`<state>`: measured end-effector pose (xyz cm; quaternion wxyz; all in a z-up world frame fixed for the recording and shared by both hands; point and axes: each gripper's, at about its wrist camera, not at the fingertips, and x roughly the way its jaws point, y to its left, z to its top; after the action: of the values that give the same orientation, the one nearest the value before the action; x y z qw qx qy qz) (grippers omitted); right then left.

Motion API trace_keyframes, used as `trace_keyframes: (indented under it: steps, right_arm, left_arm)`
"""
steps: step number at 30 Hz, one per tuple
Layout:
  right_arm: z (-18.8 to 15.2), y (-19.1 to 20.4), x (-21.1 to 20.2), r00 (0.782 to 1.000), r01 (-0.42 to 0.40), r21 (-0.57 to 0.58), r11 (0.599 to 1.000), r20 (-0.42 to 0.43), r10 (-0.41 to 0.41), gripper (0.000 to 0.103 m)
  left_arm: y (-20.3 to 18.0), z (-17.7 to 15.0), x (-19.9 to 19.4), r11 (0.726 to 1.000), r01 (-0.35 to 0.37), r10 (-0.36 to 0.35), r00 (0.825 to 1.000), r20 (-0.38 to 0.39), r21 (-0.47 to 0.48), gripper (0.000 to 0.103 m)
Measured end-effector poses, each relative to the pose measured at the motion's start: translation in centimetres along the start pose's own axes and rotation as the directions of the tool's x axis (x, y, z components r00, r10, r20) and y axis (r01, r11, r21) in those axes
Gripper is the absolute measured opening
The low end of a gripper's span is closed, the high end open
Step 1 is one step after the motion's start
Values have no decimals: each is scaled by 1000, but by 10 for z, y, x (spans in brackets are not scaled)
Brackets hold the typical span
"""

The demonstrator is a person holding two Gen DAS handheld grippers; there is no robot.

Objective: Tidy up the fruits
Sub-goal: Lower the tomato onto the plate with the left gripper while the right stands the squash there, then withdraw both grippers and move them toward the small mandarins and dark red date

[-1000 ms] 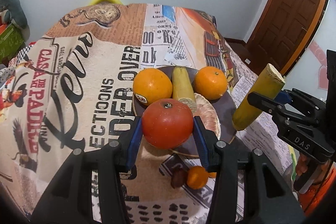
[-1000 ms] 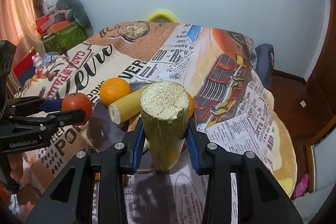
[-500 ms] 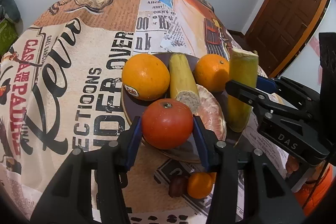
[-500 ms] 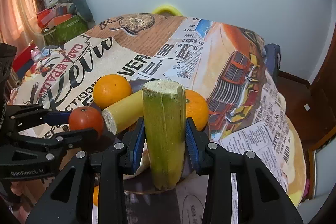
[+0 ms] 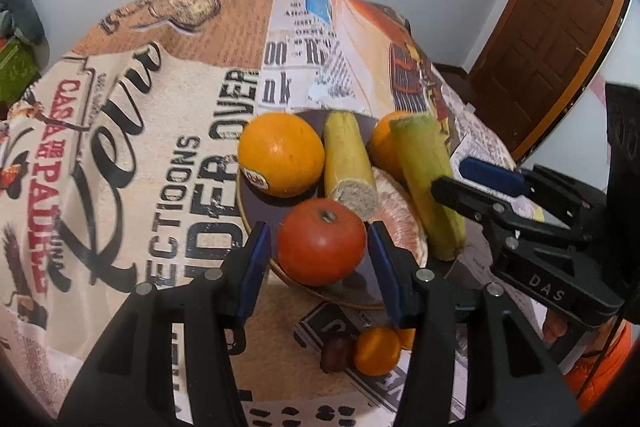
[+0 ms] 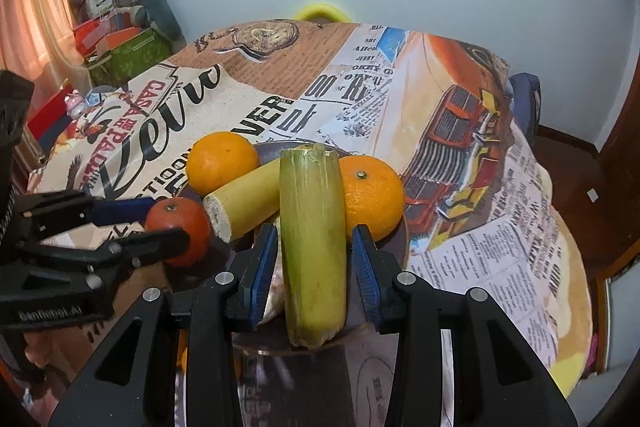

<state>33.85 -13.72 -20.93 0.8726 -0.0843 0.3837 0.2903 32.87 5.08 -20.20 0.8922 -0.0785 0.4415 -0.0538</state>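
Clearly both grippers are released: left gripper [image 5: 320,247] around the tomato [image 5: 322,242], right gripper [image 6: 314,257] around the green stalk [image 6: 314,243], whose foot hides the plate [image 5: 256,203].

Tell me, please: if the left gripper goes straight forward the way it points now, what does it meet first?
Probably the tomato itself, which sits between the open jaws of the left gripper over the plate. Just beyond lies the cut yellow stalk piece; depth is hard to judge.
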Motion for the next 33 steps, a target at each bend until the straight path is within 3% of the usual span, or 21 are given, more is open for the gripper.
trace_keyframes:
  steps: [8, 10, 17, 19, 20, 27, 33]
  right_arm:
    - [-9, 4, -39, 1000, 15, 7, 1000, 26, -15, 38]
    - [-13, 6, -53, 999, 22, 7, 1000, 37, -22, 46]
    - [-32, 14, -91, 998, 40, 0, 999, 52, -40, 53]
    - [-42, 15, -101, 998, 48, -4, 999, 51, -48, 64]
    - [-48, 15, -105, 997, 50, -1, 999, 50, -50, 64]
    - [-83, 17, -114, 996, 82, -11, 997, -28, -82, 64]
    - [-107, 17, -97, 994, 50, 17, 999, -97, -48, 64]
  left_arm:
    - [-9, -3, -41, 1000, -4, 4, 999, 44, 12, 50]
    - [-13, -7, -54, 1000, -11, 9, 998, 54, 23, 50]
    - [-23, -28, -95, 999, -19, 17, 997, 76, 31, 51]
    - [-25, -37, -107, 999, -17, 15, 997, 81, 34, 52]
    - [-26, -41, -111, 999, -17, 14, 996, 83, 36, 55]
    - [-30, -69, -132, 999, -35, 32, 996, 83, 39, 63]
    - [-27, -89, -129, 999, -40, 39, 998, 46, 21, 63]
